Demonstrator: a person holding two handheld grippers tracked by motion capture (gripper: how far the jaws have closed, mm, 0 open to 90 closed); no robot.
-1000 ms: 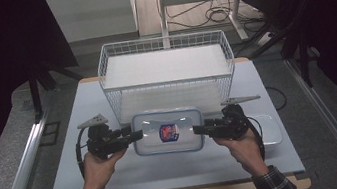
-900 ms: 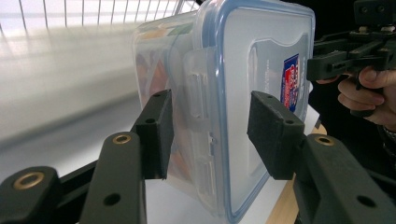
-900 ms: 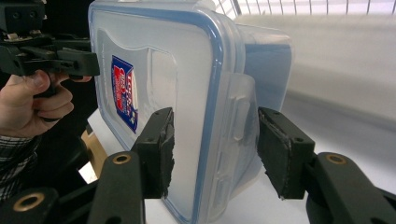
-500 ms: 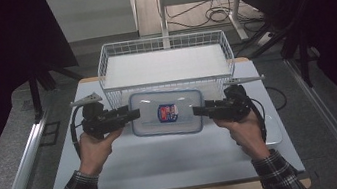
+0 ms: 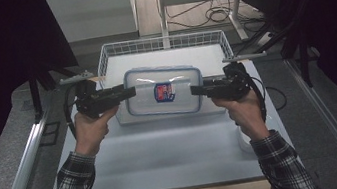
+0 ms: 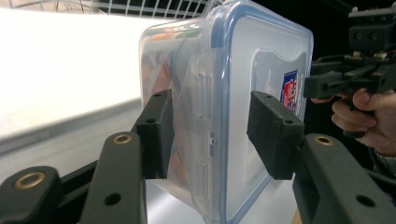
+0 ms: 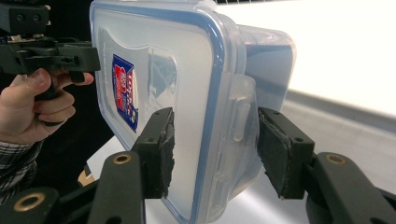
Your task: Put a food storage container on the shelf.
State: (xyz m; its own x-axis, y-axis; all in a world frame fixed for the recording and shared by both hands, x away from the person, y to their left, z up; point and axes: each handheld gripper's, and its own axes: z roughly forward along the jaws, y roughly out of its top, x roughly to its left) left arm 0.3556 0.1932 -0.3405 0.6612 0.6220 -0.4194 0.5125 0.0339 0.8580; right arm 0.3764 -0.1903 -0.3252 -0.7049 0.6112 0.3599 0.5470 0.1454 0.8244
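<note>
A clear plastic food container (image 5: 163, 90) with a blue-rimmed lid and a red-and-blue label hangs in the air between both grippers, over the near rim of the wire basket (image 5: 158, 39). My left gripper (image 5: 130, 91) is shut on its left end, my right gripper (image 5: 195, 90) on its right end. In the left gripper view the pads (image 6: 159, 135) clamp the container (image 6: 224, 93) across base and lid, with the right gripper (image 6: 327, 81) beyond. In the right gripper view the pads (image 7: 161, 149) squeeze the container (image 7: 187, 93) the same way, and the left gripper (image 7: 88, 58) shows behind.
The white wire basket stands at the far half of the white table (image 5: 166, 160). A pale flat object (image 5: 243, 141) lies at the table's right edge beside my right forearm. Metal rails run along both sides, and cables lie on the floor behind.
Both hands have lifted the container off the table and carried it up and away, from in front of the basket to over its near rim. The grips look unchanged.
</note>
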